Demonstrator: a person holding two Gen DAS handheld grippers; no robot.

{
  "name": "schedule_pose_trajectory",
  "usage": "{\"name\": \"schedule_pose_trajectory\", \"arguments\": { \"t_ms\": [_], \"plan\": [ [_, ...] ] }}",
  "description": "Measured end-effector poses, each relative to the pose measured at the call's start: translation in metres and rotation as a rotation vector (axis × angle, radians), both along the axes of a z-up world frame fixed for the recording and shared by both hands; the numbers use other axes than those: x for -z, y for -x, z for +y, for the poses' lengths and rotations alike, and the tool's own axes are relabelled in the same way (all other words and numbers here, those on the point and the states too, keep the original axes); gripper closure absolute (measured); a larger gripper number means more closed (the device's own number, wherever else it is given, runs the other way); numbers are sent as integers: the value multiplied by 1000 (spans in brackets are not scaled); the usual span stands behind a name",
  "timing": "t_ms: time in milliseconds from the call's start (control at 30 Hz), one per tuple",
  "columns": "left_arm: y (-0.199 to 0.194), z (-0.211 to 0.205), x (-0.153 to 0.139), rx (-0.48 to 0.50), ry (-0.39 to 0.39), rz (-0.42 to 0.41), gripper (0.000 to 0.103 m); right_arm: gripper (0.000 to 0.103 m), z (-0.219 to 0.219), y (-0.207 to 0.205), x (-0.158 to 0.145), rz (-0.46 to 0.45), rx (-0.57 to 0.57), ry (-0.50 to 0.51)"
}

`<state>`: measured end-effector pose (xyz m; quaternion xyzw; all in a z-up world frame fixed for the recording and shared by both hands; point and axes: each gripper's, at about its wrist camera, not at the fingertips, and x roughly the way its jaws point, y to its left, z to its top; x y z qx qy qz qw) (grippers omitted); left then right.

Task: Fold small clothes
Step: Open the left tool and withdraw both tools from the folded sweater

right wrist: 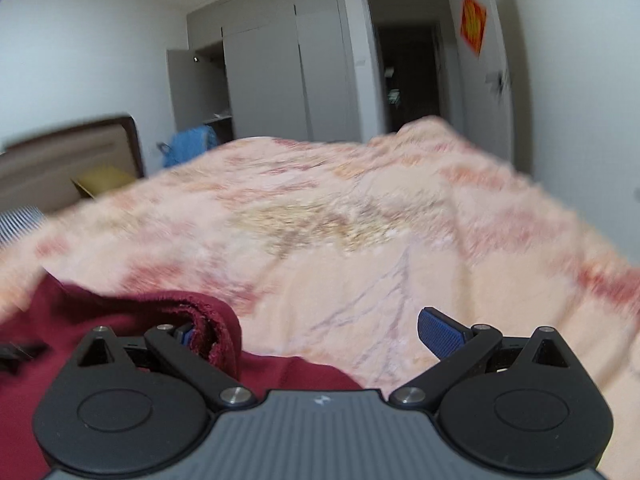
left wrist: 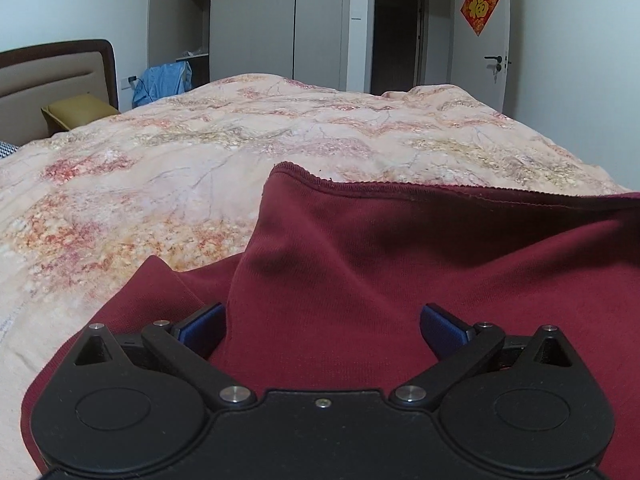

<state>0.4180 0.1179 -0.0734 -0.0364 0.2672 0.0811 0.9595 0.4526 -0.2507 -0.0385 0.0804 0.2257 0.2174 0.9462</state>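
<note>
From the left wrist, a maroon knit garment (left wrist: pixel 400 248) with a stitched hem is seen heaped on the floral quilt (left wrist: pixel 200 152); the left gripper (left wrist: pixel 322 326) is spread wide around a raised fold. From the right wrist, blurred, the right gripper (right wrist: pixel 320 332) is parted, a rolled hem seemingly draped on its left finger.
</note>
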Motion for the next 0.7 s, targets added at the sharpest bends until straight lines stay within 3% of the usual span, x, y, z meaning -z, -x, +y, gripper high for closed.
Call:
{"name": "schedule_pose_trajectory", "arguments": {
  "t_ms": [133, 200, 267, 333, 400, 567, 633, 700],
  "plan": [
    [0, 0, 0, 0, 1, -1, 0, 0, -24, -20, -2, 211, -127, -243],
    [0, 0, 0, 0, 3, -2, 0, 0, -37, -22, -10, 219, -69, -308],
    [0, 0, 0, 0, 2, -2, 0, 0, -47, -18, -25, 183, 8, -300],
    [0, 0, 0, 0, 1, -2, 0, 0, -40, -6, -40, 105, 13, -219],
    [0, 0, 0, 0, 1, -3, 0, 0, -18, 9, -44, 52, -39, -67],
    [1, 1, 0, 0, 3, -5, 0, 0, 80, 57, 4, -135, -57, 463],
    [1, 1, 0, 1, 5, -7, 0, 0, 100, 62, 25, -195, -18, 576],
    [1, 1, 0, 2, 9, -9, 1, 0, 106, 61, 35, -246, 19, 607]
  ]
}}
